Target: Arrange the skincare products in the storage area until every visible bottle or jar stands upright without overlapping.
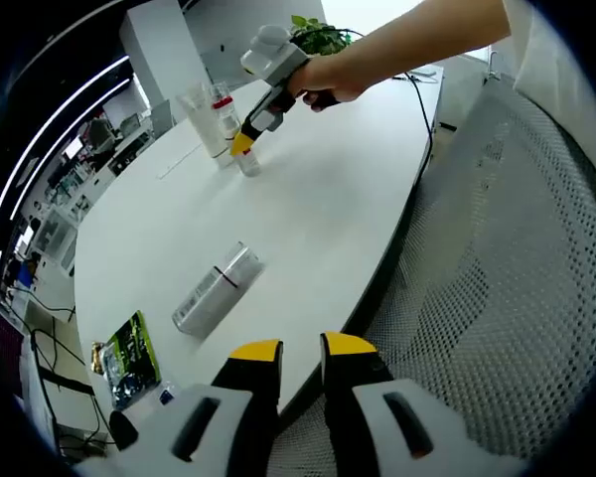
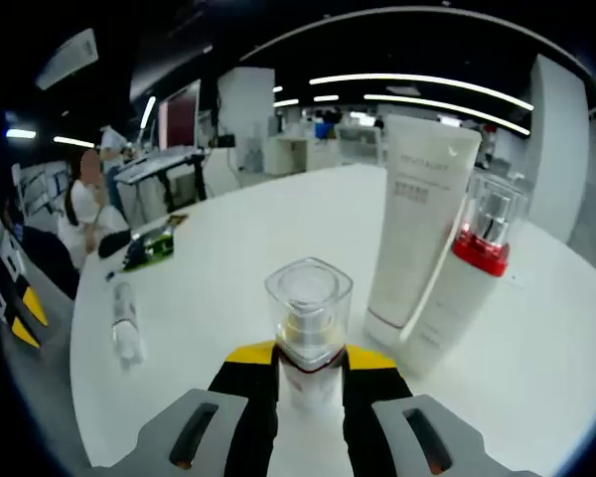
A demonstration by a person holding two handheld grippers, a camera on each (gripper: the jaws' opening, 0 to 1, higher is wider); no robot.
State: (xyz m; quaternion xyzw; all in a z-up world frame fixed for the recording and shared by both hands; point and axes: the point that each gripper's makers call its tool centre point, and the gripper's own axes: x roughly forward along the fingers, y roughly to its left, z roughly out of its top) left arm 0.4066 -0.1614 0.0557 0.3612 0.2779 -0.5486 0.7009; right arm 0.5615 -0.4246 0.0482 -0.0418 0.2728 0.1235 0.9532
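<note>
Right gripper clamps a small clear-capped bottle upright on a white table.

Just ahead and to its right stand a white tube and a red-collared bottle, touching each other; a nudge that way could likely topple them. Open tabletop lies to its left. The left gripper hangs unclenched and empty at the table edge, where a silver bottle lies on its side just ahead and could roll off.

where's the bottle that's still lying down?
In the left gripper view the lying bottle rests on its side on the white table, near the front edge, beside the green packet and ahead of the left gripper.
</note>
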